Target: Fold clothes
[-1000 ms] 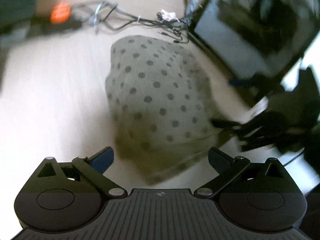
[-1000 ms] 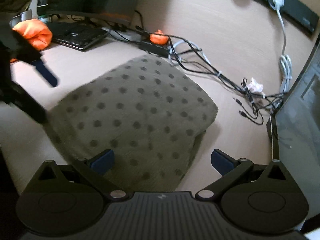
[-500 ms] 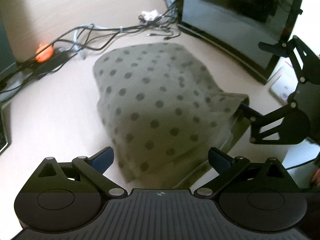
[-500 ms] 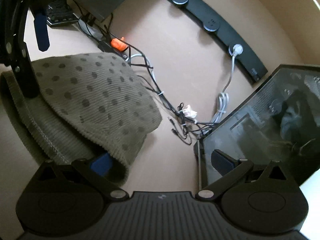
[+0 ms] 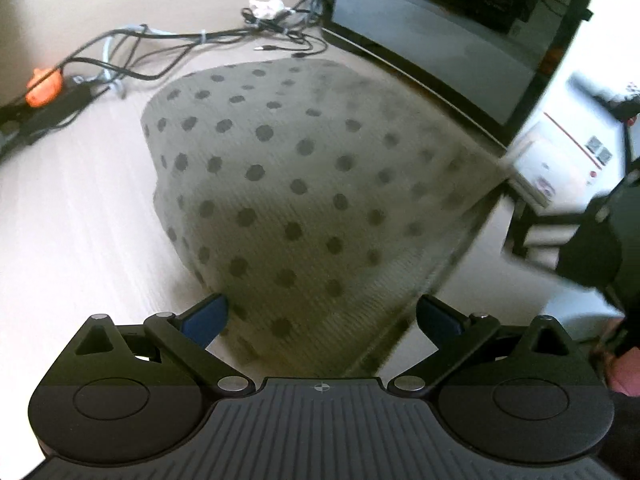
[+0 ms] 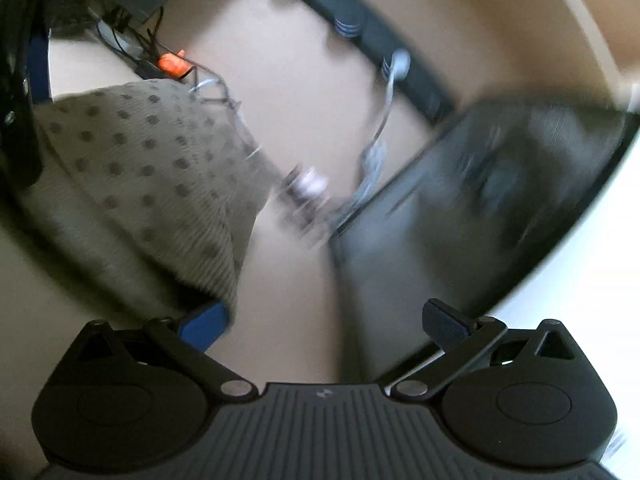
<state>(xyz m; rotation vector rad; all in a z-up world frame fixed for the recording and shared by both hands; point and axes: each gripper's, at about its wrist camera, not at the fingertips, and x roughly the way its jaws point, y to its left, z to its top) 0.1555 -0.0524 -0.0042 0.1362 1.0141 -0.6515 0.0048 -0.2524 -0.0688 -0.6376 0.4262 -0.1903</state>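
Observation:
A folded olive-grey garment with dark polka dots (image 5: 304, 184) lies on the light wooden desk (image 5: 72, 216). My left gripper (image 5: 320, 316) hovers open over its near edge, nothing between its fingers. In the right wrist view the same garment (image 6: 152, 176) lies to the left, and my right gripper (image 6: 328, 320) is open just beside its right corner, over bare desk. The right gripper's body appears blurred at the right edge of the left wrist view (image 5: 600, 240). The left gripper shows as a dark shape with a blue pad (image 6: 38, 68) at the far left.
A dark monitor (image 5: 460, 32) stands right behind the garment's far right side. Tangled cables (image 5: 168, 44), an orange object (image 5: 44, 84) and crumpled paper (image 5: 266, 4) lie at the back. A white box (image 5: 560, 156) sits right. A black power strip (image 6: 360, 32) lines the wall.
The right gripper has swung away to the right of the garment and its view is now blurred. The left gripper has moved closer over the garment's near edge.

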